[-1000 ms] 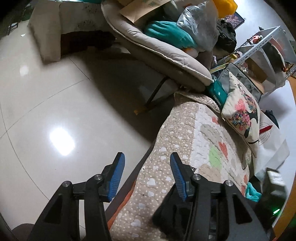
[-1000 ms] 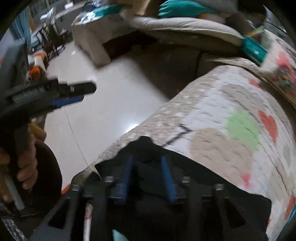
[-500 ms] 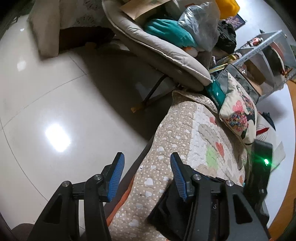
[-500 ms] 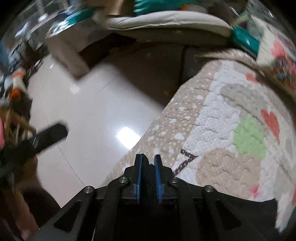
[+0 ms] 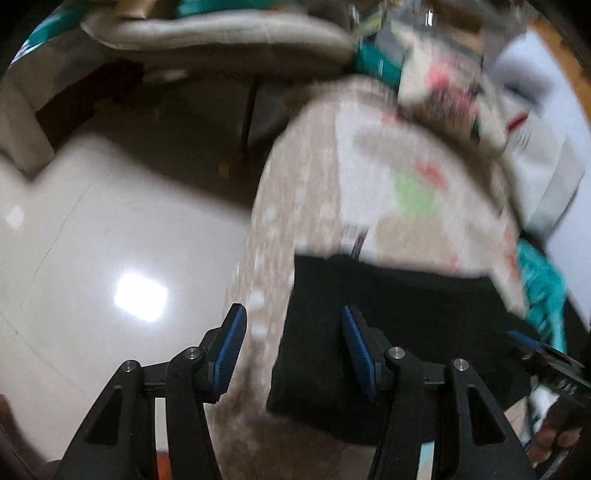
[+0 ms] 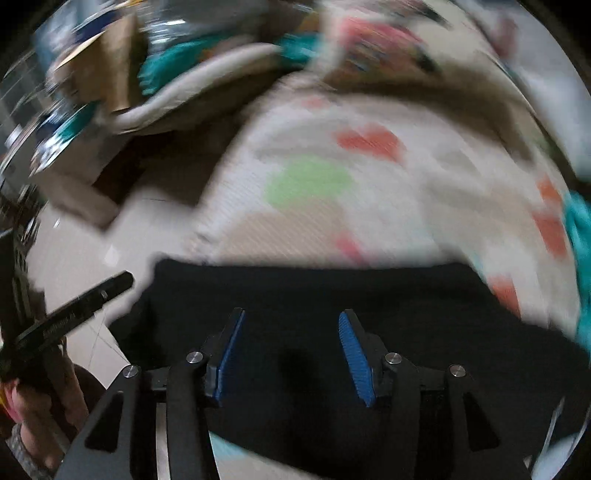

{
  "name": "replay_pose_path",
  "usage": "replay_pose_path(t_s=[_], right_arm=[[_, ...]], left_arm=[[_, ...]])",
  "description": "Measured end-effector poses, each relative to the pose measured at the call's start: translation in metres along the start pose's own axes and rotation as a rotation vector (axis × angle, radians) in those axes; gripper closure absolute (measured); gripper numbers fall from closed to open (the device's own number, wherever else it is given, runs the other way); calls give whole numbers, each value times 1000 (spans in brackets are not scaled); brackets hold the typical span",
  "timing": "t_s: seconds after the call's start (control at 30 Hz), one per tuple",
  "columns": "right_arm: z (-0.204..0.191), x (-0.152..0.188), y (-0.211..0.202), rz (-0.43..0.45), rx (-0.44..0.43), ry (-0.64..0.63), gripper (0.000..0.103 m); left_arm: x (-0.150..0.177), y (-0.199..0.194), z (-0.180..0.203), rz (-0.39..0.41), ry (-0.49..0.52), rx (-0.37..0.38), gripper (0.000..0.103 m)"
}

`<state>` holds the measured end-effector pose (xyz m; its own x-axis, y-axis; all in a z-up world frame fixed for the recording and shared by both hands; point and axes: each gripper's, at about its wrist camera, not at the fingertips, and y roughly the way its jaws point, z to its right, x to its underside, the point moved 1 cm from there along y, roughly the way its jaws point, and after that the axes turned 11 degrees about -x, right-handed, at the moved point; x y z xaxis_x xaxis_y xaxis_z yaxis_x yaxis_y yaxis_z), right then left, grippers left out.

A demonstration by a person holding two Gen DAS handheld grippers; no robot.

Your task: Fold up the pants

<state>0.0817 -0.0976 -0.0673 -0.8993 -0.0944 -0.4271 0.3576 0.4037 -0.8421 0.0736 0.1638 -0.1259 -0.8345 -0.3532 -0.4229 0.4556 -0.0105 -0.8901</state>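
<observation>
The black pants (image 5: 399,325) lie folded flat on a quilted sofa cover with coloured hearts (image 5: 413,192); they also show in the right wrist view (image 6: 332,295). My left gripper (image 5: 291,347) is open and empty, over the pants' left edge and the sofa's side. My right gripper (image 6: 290,354) is open and empty, just above the middle of the pants. Both views are blurred by motion. The left gripper's body (image 6: 74,314) shows at the left of the right wrist view.
A glossy white tile floor (image 5: 92,240) lies left of the sofa. A beige lounger (image 5: 207,33) piled with bags stands behind. A patterned cushion (image 5: 454,81) and a teal cloth (image 5: 543,280) lie on the sofa's far and right sides.
My right gripper has opened and let go of the pants, which now lie flat. Both grippers have swung to the right over the sofa.
</observation>
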Motion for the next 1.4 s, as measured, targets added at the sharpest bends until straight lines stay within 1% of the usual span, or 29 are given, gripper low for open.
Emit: replay_pose_path(t_s=[0.03, 0.07, 0.1, 0.13, 0.2, 0.23, 0.27, 0.3, 0.33, 0.37, 0.43, 0.47, 0.53, 0.57, 0.6, 0.7, 0.73, 0.83, 0.87, 0.97, 1.1, 1.2, 1.27, 1.33, 1.37, 1.4], right_arm=[[17, 7, -3, 2, 18, 55, 47], [39, 16, -8, 6, 49, 130, 47], [72, 28, -17, 22, 105, 256, 47], [92, 36, -24, 39, 146, 339, 47], [134, 55, -46, 93, 243, 510, 47], [156, 66, -60, 134, 293, 604, 47], [169, 75, -72, 172, 304, 660, 47], [179, 83, -86, 231, 265, 708, 47], [183, 85, -94, 255, 239, 718, 47], [181, 86, -99, 269, 235, 712, 47], [163, 83, -106, 299, 245, 646, 46], [155, 80, -107, 308, 234, 613, 43], [135, 68, -100, 304, 183, 531, 41], [118, 58, -94, 286, 143, 466, 41], [109, 55, -90, 274, 124, 429, 41], [58, 34, -64, 210, 24, 230, 40], [34, 24, -51, 167, -35, 135, 40], [-16, 5, -14, 51, -136, -74, 40], [-29, 2, -6, 21, -155, -127, 40], [-72, -7, 22, -65, -183, -274, 40], [-104, -28, 52, -130, -176, -380, 40], [-122, -43, 80, -187, -155, -450, 40], [-131, -49, 97, -218, -131, -488, 40], [-139, -54, 117, -247, -112, -517, 39], [-142, -54, 123, -258, -109, -527, 39], [-144, -54, 129, -269, -105, -537, 36]], left_arm=[[3, 8, 1, -40, 16, -31, 50], [5, 11, 0, -57, 15, -34, 49], [5, 10, -1, -54, 9, -30, 47], [5, 7, -3, -46, 2, -33, 44], [7, 4, -8, -35, -14, -34, 43], [7, 3, -9, -33, -21, -26, 43], [7, 1, -11, -29, -30, -19, 43], [7, -3, -14, -18, -43, -8, 43], [7, -6, -16, -9, -58, 4, 43], [7, -8, -19, -3, -73, 12, 43], [9, -13, -26, 7, -136, 28, 43], [11, -14, -29, 9, -178, 27, 43], [18, -20, -38, 21, -289, -36, 43], [23, -22, -42, 15, -345, -45, 43], [27, -22, -45, 3, -384, -41, 43], [40, -23, -51, -19, -499, 6, 43], [43, -23, -51, -16, -515, 22, 43], [50, -22, -43, -6, -507, 60, 43], [52, -21, -40, -7, -495, 79, 43], [56, -13, -34, -16, -475, 100, 43], [63, 3, -37, -71, -500, 145, 36], [61, 15, -33, -100, -491, 167, 33], [60, 17, -30, -100, -492, 176, 28], [59, 18, -25, -99, -483, 184, 21], [58, 19, -24, -100, -479, 184, 20], [57, 20, -22, -102, -473, 175, 20]])
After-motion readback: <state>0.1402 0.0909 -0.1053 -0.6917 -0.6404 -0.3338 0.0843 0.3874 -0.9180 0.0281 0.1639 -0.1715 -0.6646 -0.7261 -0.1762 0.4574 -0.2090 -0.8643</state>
